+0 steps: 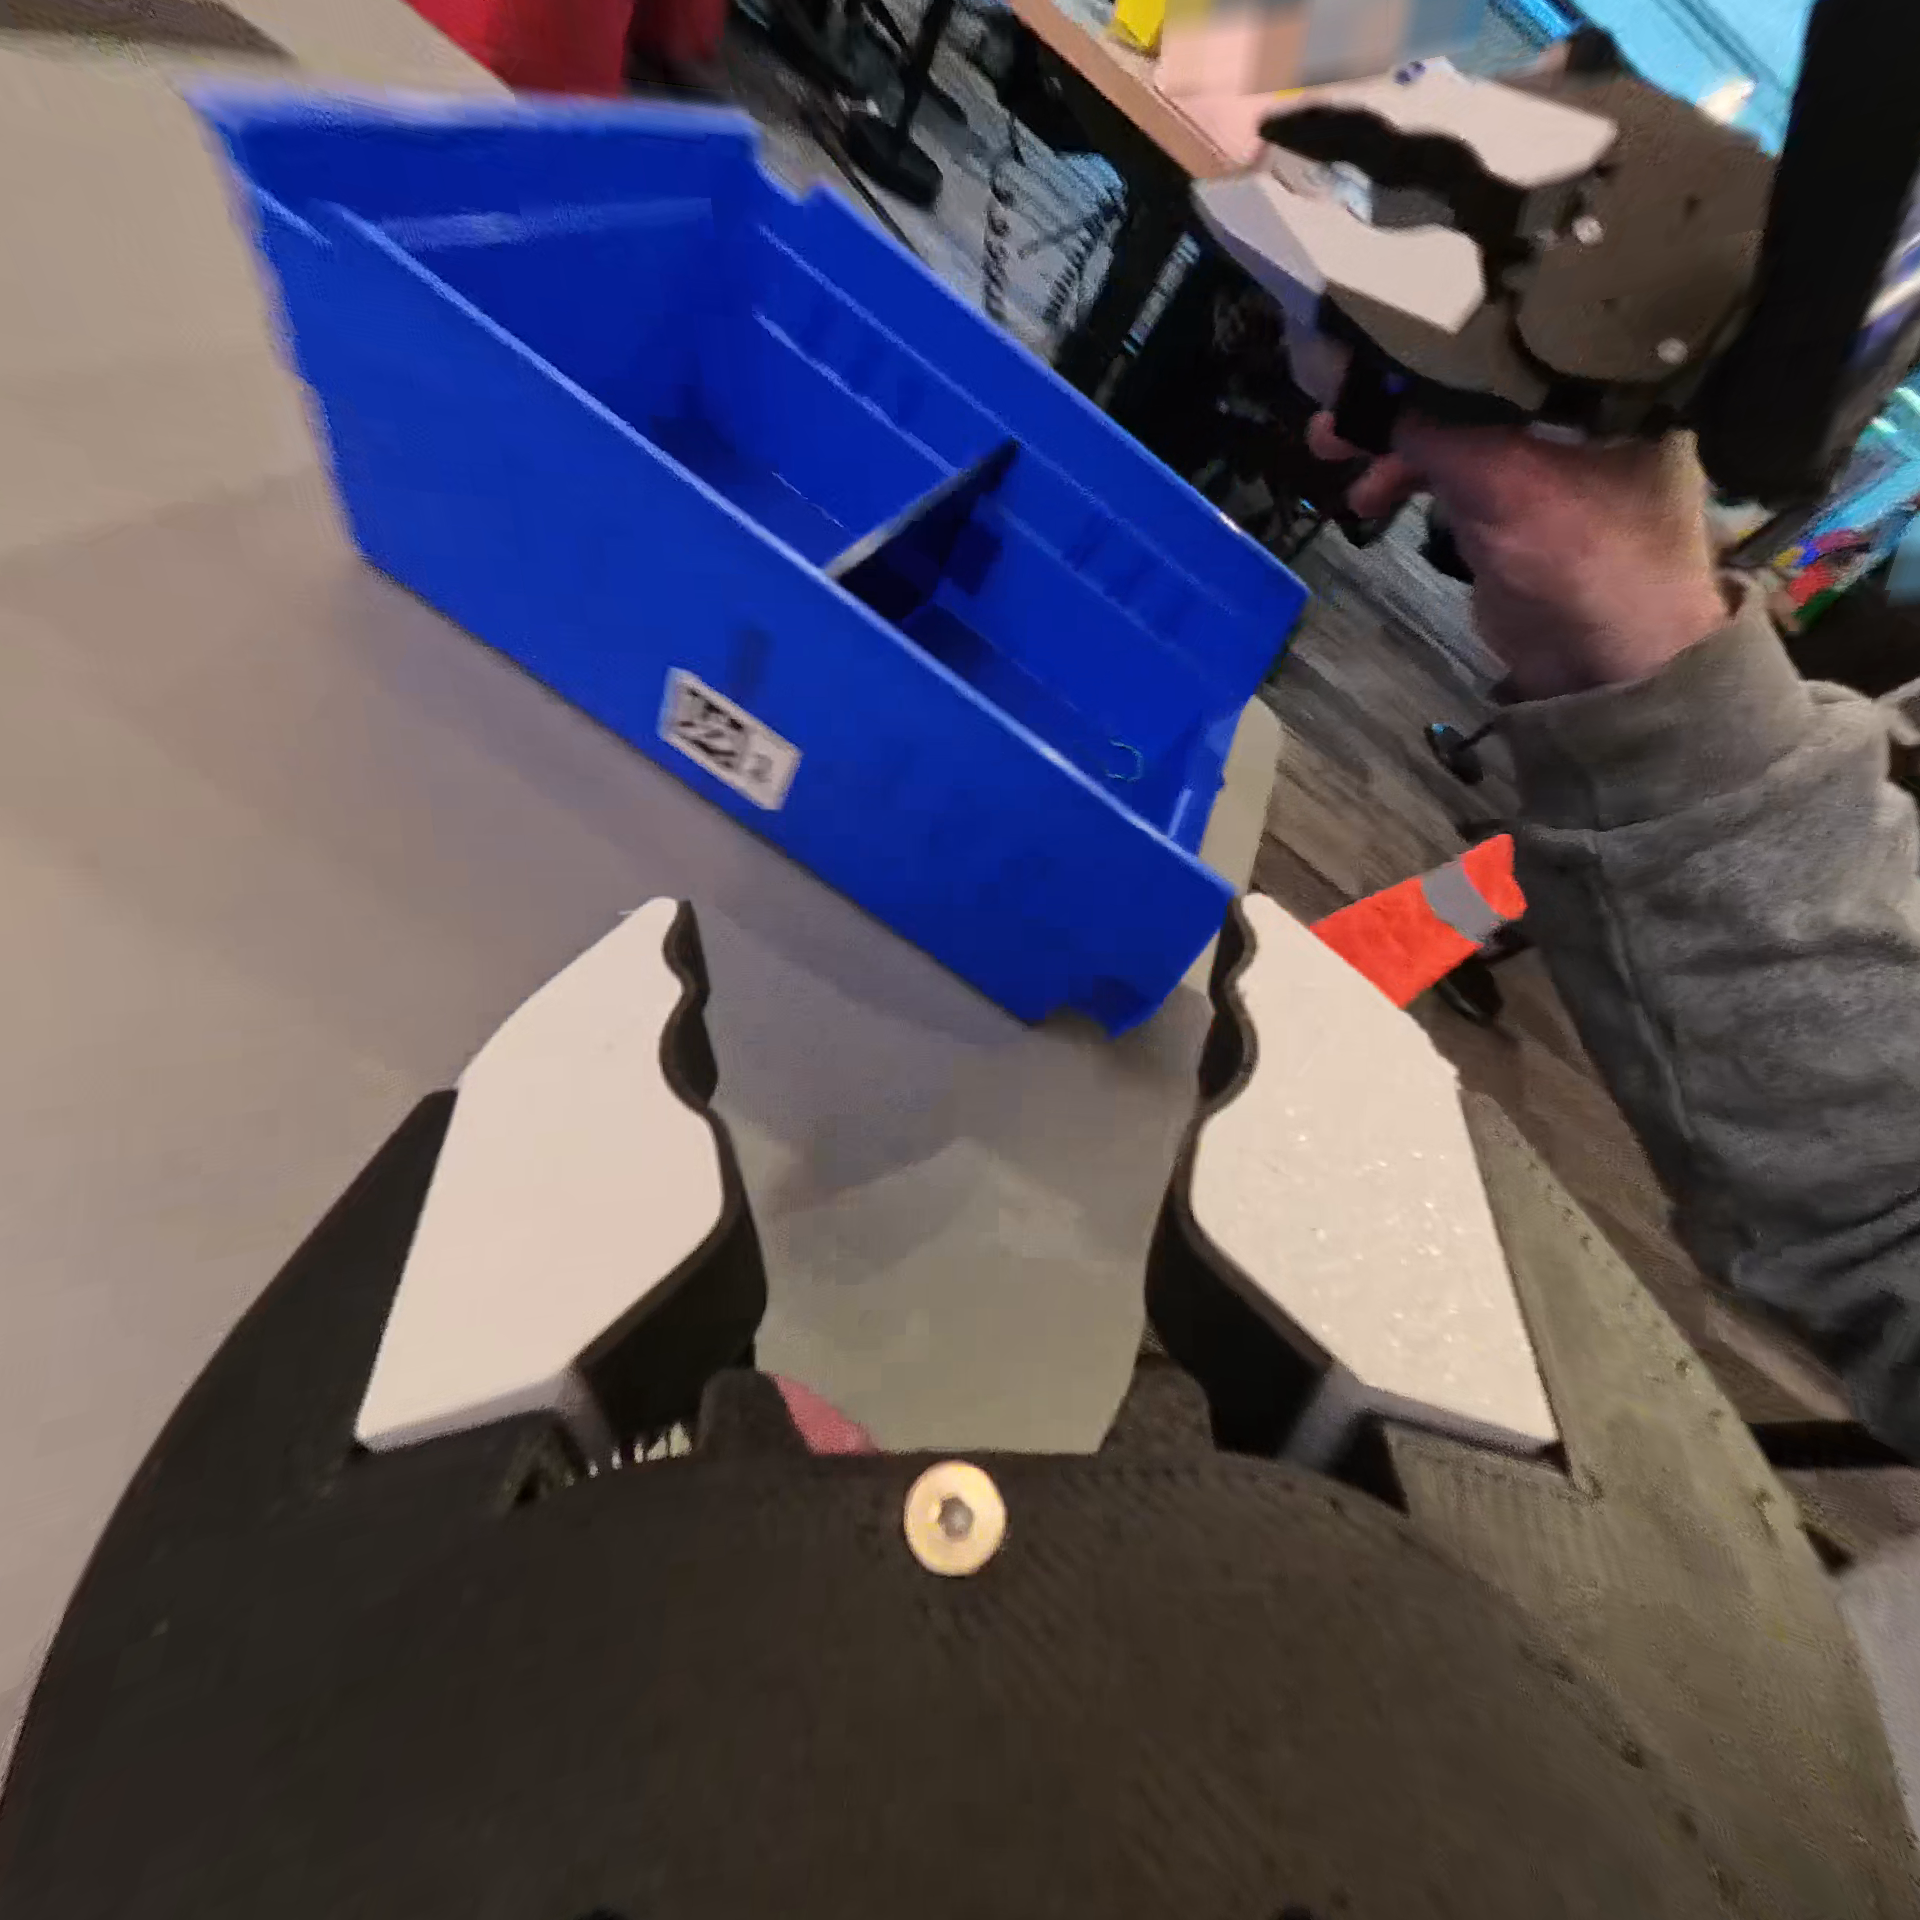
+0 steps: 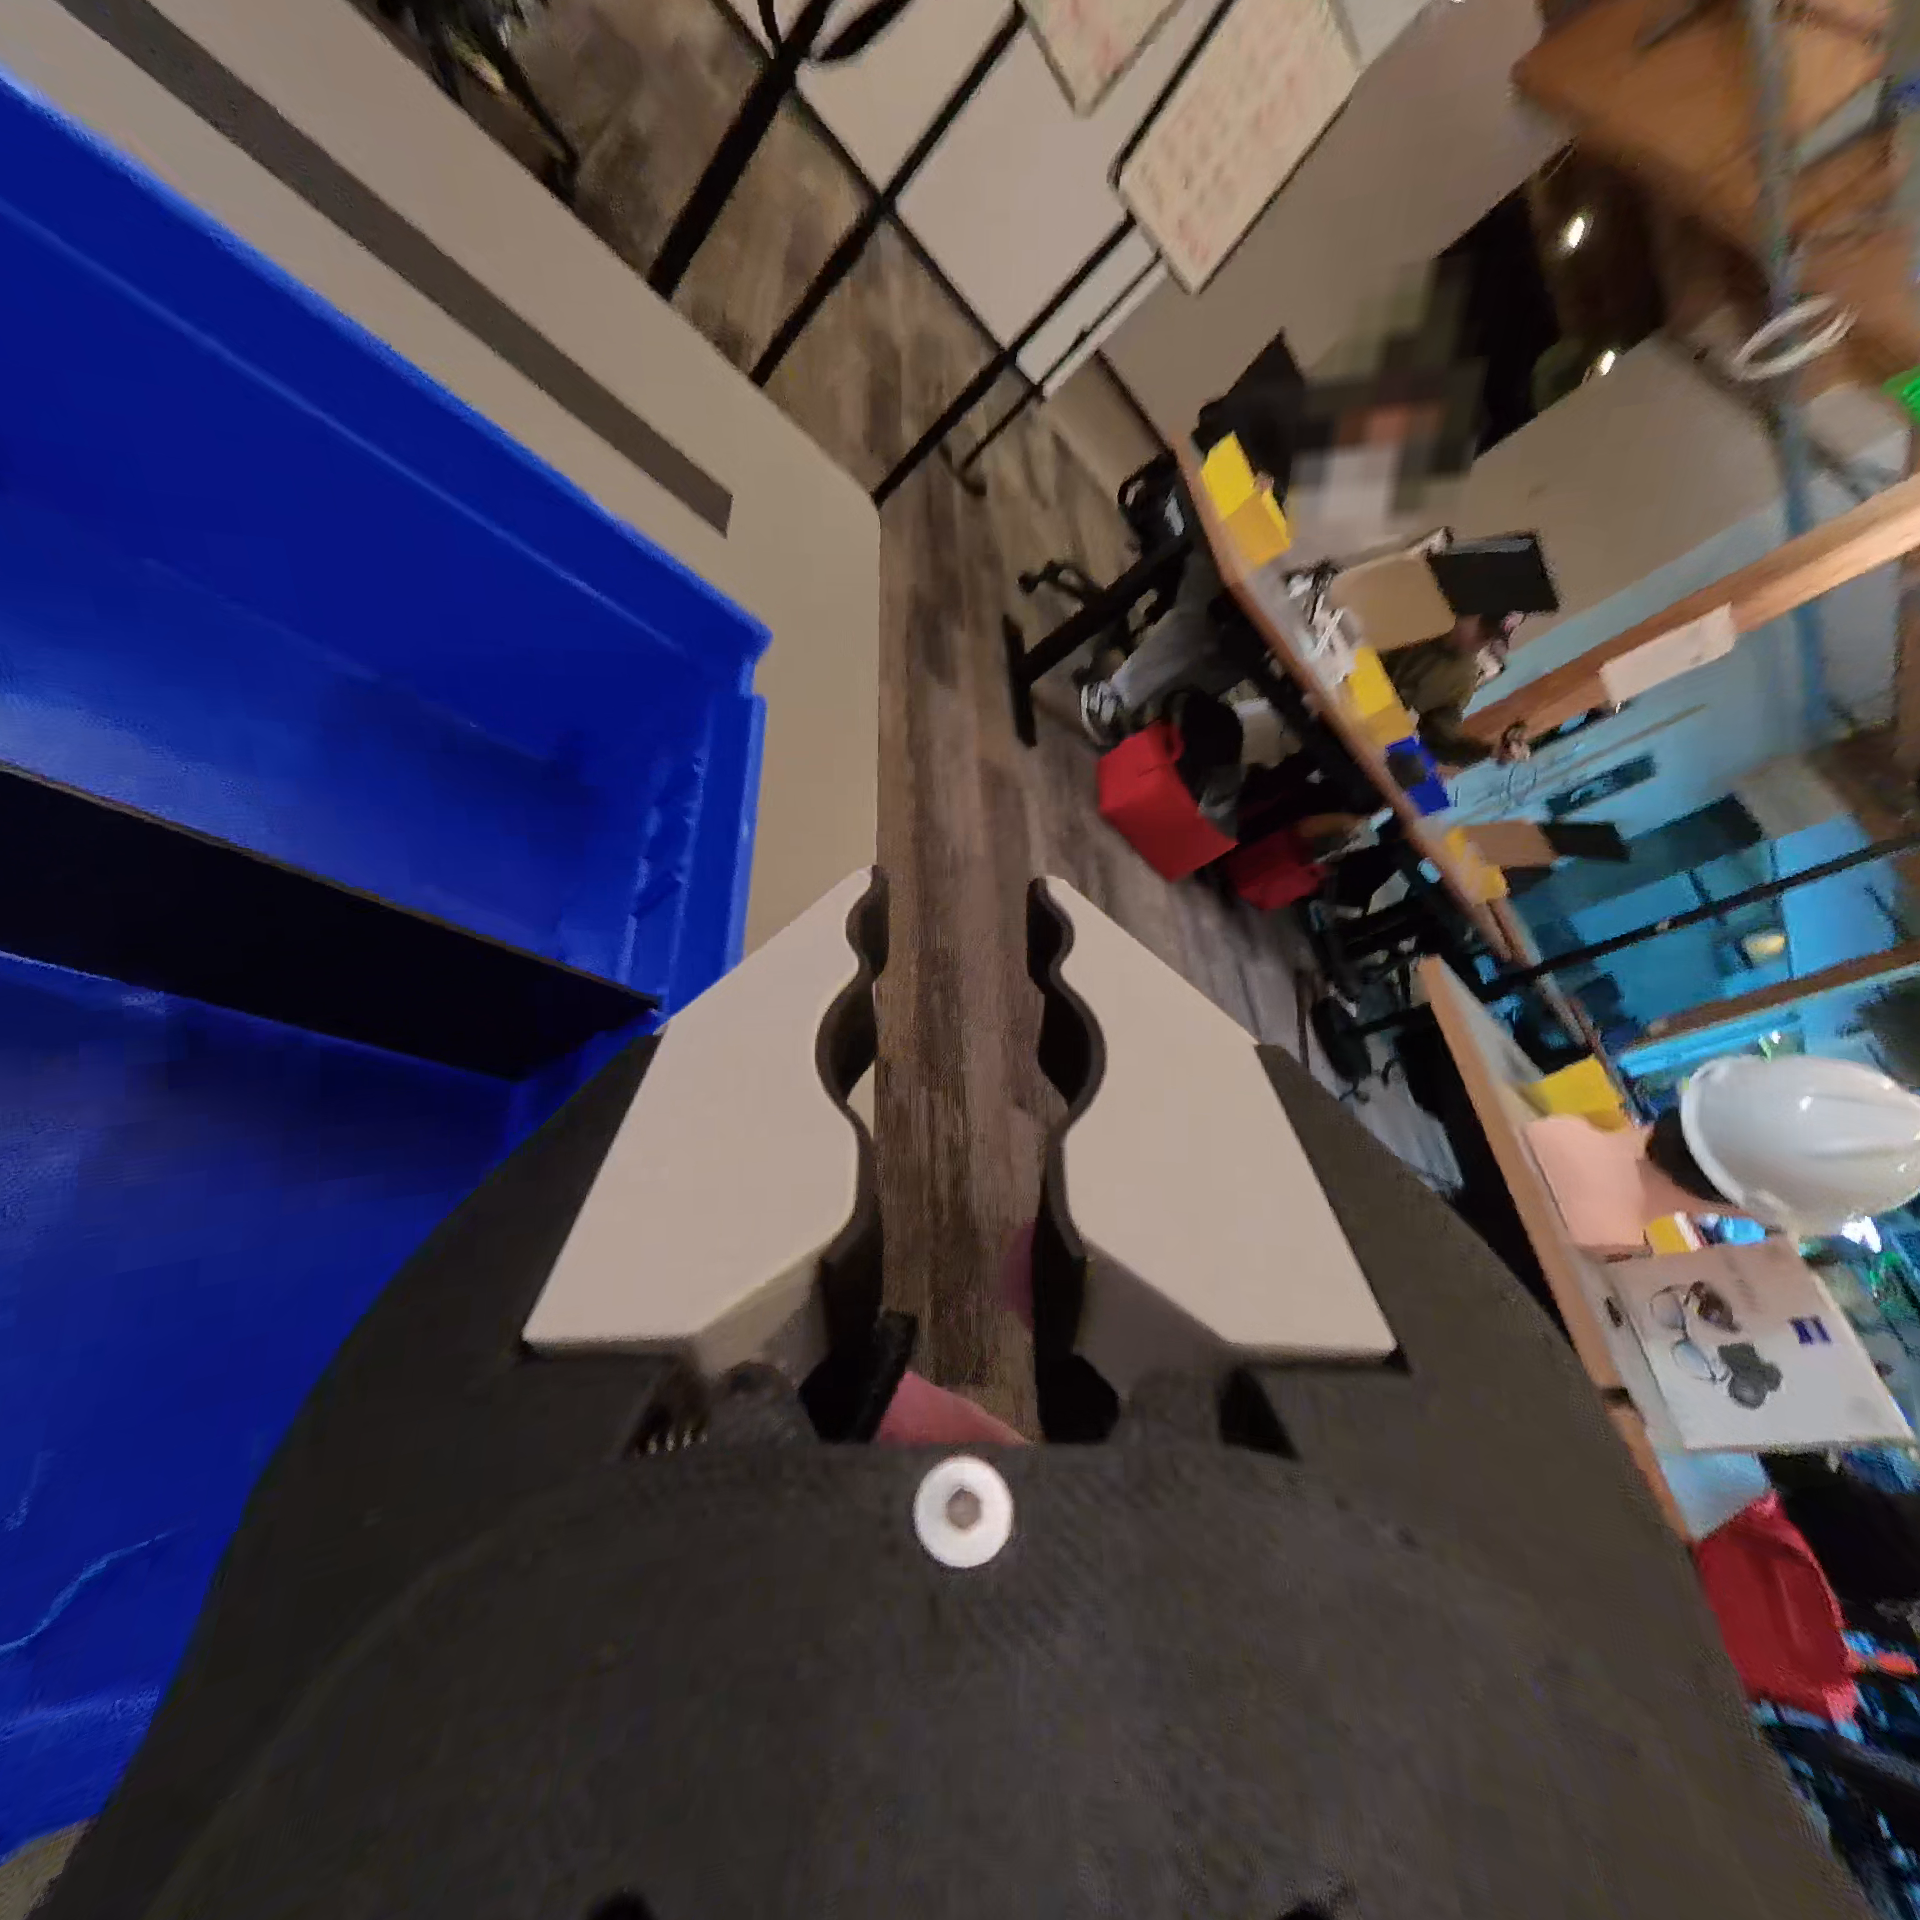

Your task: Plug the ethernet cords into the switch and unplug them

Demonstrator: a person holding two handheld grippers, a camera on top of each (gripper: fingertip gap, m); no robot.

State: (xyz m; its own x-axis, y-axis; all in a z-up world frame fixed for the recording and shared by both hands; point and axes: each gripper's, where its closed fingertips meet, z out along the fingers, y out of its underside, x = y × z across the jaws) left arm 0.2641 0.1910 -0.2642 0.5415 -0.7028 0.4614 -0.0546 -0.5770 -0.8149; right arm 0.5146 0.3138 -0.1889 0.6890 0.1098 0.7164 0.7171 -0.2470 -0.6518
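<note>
Neither the switch nor any ethernet cord shows in either view, so the work seems to be at its outset or its close; which, the views do not tell. The left gripper [image 1: 956,997] hovers released and empty above the bench [image 1: 208,727], just short of the blue bin's [image 1: 644,582] near corner. The right gripper [image 2: 956,935], parted narrowly and empty, hangs past the bench edge over the floor [image 2: 945,727], beside the bin. The next move calls for finding the cords. Bare bench lies left of the bin.
</note>
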